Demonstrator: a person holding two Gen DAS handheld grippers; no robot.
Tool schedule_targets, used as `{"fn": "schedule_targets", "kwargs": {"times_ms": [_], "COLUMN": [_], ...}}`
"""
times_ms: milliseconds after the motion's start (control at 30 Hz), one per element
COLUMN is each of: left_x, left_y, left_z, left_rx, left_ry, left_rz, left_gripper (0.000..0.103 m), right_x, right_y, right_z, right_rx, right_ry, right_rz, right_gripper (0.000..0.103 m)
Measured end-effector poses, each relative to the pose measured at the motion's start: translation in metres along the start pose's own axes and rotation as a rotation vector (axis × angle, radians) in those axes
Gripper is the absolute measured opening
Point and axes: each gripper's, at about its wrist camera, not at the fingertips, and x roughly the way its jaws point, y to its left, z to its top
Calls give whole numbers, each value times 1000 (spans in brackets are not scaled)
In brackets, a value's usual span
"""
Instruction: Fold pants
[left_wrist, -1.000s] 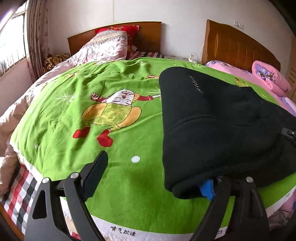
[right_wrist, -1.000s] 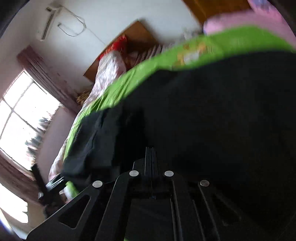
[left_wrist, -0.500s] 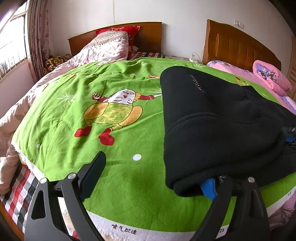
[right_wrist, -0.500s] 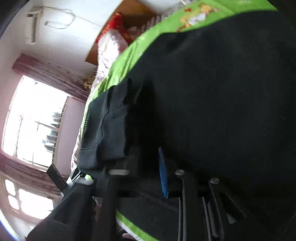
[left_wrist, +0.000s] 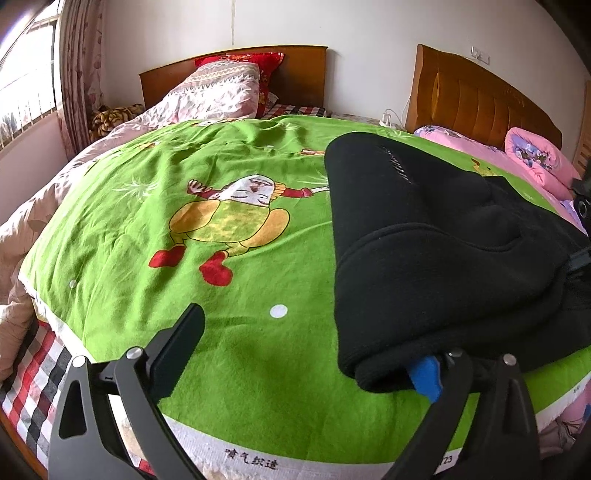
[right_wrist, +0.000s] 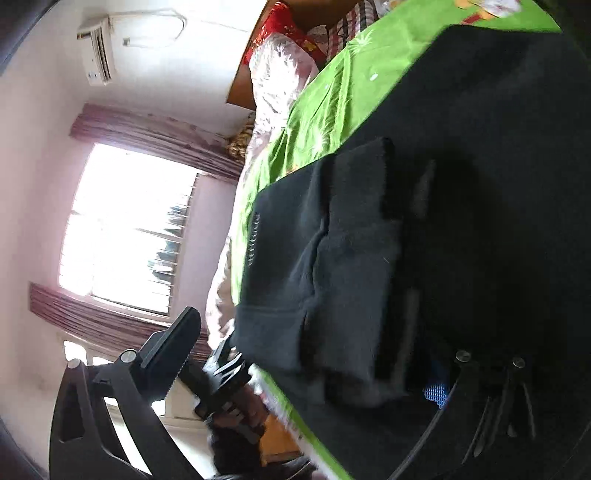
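In the left wrist view the left gripper (left_wrist: 310, 354) stands with its jaws spread wide: one finger rests over bare green blanket (left_wrist: 221, 266), while the other, blue-padded finger is tucked under the near folded edge of the black pants (left_wrist: 436, 251), so the cloth lies against that one finger only and is not pinched. The pants sit ahead of the jaws and off toward the padded finger, folded into a thick, layered bundle on the blanket, with a line of pale stitching on the far part. Beyond them are the pink quilt (left_wrist: 535, 162) and two wooden headboards (left_wrist: 480, 96). In the right wrist view, which is rolled sideways, the right gripper (right_wrist: 314, 369) is likewise wide apart; one finger hangs in open air toward the window (right_wrist: 125, 229), and the other is sunk in dark cloth with only a scrap of blue pad showing. Nothing is clamped between them. The pants fill most of the space ahead of these jaws, a paler folded flap lying on top of the darker mass. The fabric looks like fleece: soft, limp, fairly light, bulky once doubled, and not slippery. It will probably sag and unfold if lifted by one layer, so the best hold seems to be at a folded edge or corner, pinching all layers together.
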Motion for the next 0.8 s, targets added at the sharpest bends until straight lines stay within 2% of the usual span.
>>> {"fn": "schedule_targets", "kwargs": {"times_ms": [33, 67, 100, 133, 200, 233, 333, 400, 500, 600, 700, 800], "left_x": [-1, -1, -1, -2, -6, -10, -31, -40, -30, -3, -6, -7], "left_y": [0, -1, -1, -1, -3, -6, -19, -29, -42, -47, -44, -42], "left_z": [0, 1, 1, 2, 3, 4, 10, 14, 16, 7, 6, 7], "left_rx": [2, 6, 11, 14, 27, 40, 93, 122, 166, 187, 176, 187], "left_ry": [2, 4, 4, 0, 2, -5, -67, -96, -63, 31, 18, 16], "left_rz": [1, 3, 7, 10, 19, 26, 41, 33, 48, 79, 65, 78], "left_gripper": [98, 98, 98, 98, 97, 93, 89, 89, 91, 91, 90, 91], "right_x": [-2, -7, -13, -22, -37, -43, -76, -98, -108, -101, -104, -106], "right_y": [1, 0, -4, -9, -2, 4, 24, 29, 10, -26, -46, -29], "right_z": [-1, -4, -9, -14, -26, -31, -45, -50, -50, -52, -57, -61], "right_rx": [-8, -19, -25, -24, -91, -117, -198, -214, -182, -108, -54, -113], "right_ry": [-26, -48, -83, -109, -172, -189, -280, -326, -311, -285, -285, -289], "right_rz": [5, 5, -12, -7, -69, -80, -93, -68, -123, -224, -173, -197], "right_gripper": [92, 51, 21, 17, 17, 16, 16, 16, 16, 16, 16, 17]}}
